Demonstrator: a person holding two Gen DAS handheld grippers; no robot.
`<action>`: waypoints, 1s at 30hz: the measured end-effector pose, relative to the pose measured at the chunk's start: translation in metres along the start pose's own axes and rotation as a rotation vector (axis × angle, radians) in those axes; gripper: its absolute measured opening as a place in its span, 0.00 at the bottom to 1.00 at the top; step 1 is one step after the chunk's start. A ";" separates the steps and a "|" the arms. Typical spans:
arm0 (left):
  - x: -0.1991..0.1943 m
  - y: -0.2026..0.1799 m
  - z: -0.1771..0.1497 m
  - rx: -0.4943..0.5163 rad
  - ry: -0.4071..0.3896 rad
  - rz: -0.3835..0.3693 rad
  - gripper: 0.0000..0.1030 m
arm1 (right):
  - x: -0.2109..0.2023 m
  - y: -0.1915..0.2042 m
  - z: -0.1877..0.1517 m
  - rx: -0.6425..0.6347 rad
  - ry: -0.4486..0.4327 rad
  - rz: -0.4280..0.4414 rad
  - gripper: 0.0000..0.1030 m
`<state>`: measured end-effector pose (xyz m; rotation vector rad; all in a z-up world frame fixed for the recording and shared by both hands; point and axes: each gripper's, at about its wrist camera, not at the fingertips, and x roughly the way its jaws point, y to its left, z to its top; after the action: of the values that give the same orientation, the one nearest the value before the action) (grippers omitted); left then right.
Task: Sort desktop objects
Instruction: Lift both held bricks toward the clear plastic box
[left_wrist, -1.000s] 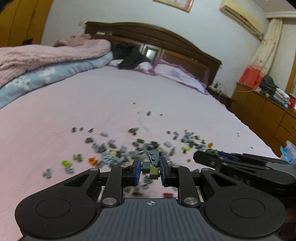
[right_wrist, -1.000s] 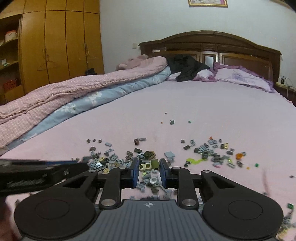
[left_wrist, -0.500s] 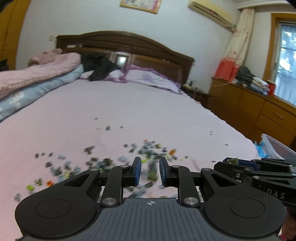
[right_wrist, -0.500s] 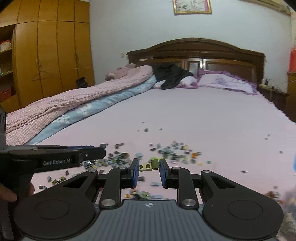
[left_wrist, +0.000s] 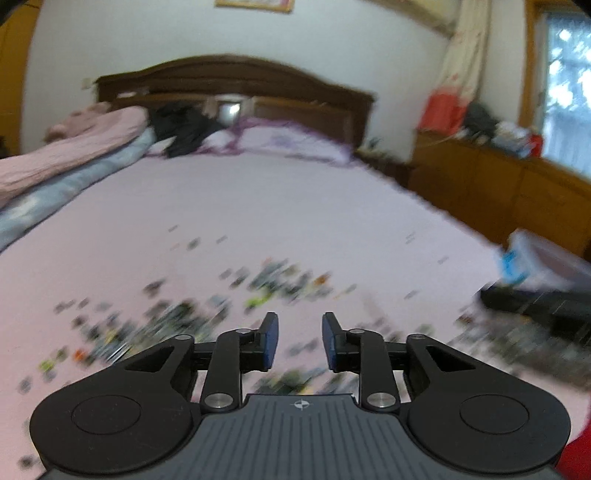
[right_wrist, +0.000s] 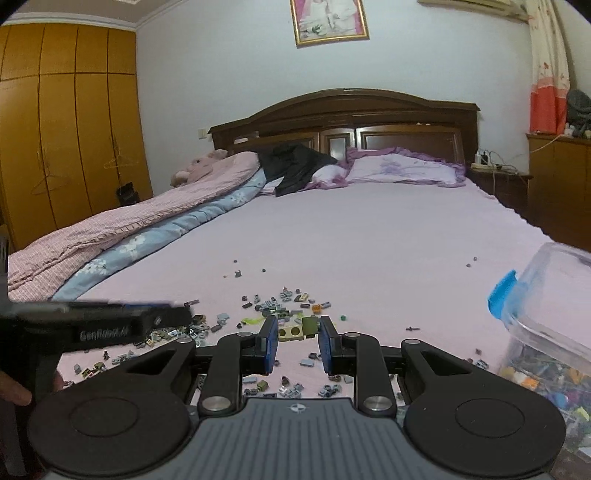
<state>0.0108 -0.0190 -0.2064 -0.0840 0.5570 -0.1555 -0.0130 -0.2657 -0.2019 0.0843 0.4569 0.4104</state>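
tan studded brick (right_wrist: 295, 329) clamped in right tongs (right_wrist: 297, 341) | left tongs (left_wrist: 300, 341) opening, empty

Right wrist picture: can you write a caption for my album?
The right gripper carries a tan and olive brick piece above scattered toy bricks, beside a clear bin.

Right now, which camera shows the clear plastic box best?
The right wrist view: the clear plastic box is sharp, with sorted pieces visible inside. The left wrist view shows it only as a blurred shape at the bed's edge.
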 end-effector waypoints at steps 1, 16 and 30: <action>0.001 0.002 -0.008 -0.007 0.021 0.034 0.35 | -0.001 -0.005 -0.002 0.001 0.004 0.015 0.24; 0.040 0.000 -0.044 0.046 0.144 -0.087 0.71 | 0.004 0.011 -0.008 -0.024 0.102 -0.001 0.24; 0.026 -0.012 -0.052 0.025 0.074 -0.056 0.23 | 0.012 0.029 -0.013 -0.079 0.136 0.033 0.24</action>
<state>0.0032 -0.0367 -0.2623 -0.0694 0.6269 -0.2210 -0.0193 -0.2345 -0.2140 -0.0128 0.5735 0.4683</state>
